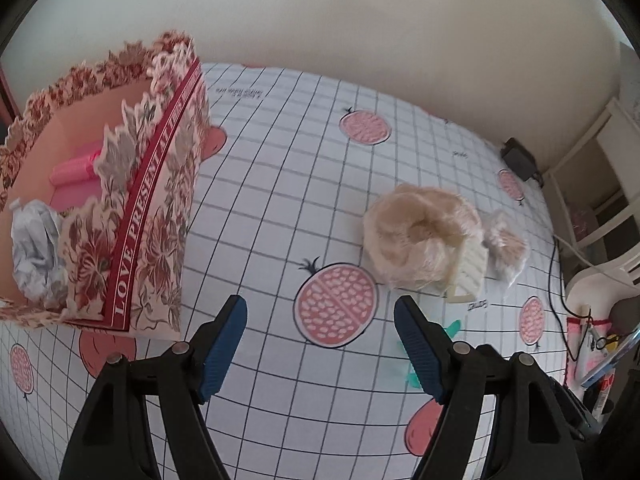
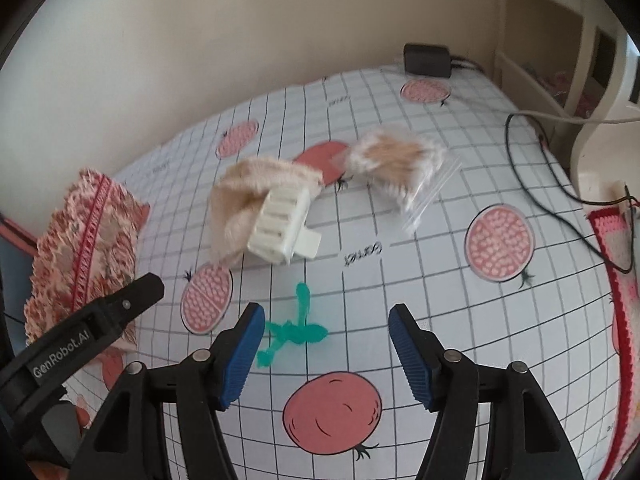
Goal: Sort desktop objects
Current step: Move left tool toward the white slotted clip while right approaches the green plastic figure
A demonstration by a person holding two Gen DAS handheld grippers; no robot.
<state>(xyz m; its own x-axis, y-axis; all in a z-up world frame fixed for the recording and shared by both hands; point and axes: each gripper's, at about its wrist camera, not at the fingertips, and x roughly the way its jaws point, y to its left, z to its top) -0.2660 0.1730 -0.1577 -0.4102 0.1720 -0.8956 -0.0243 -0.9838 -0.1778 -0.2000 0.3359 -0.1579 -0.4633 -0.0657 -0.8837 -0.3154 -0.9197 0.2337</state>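
My left gripper [image 1: 320, 304] hangs open over the fruit-print tablecloth [image 1: 280, 184], nothing between its blue pads. To its left stands a floral gift box [image 1: 152, 220] holding pink rollers [image 1: 76, 168] and crumpled grey paper [image 1: 34, 240]. Ahead to the right lies a blond hairpiece [image 1: 416, 236] on a cream claw clip [image 1: 468, 276], with a clear bag of hair [image 1: 506, 240] beside it. My right gripper [image 2: 327, 312] is open too. A small green plastic piece [image 2: 296, 328] lies on the cloth just ahead of its left pad. The hairpiece [image 2: 248, 188] and bag [image 2: 400, 160] lie farther off.
A black power adapter [image 2: 426, 60] sits at the far edge by the wall, its cable [image 2: 540, 152] trailing across the right side. A red and pink crocheted piece [image 2: 616, 232] hangs at the right edge. White furniture [image 2: 600, 140] stands beyond it.
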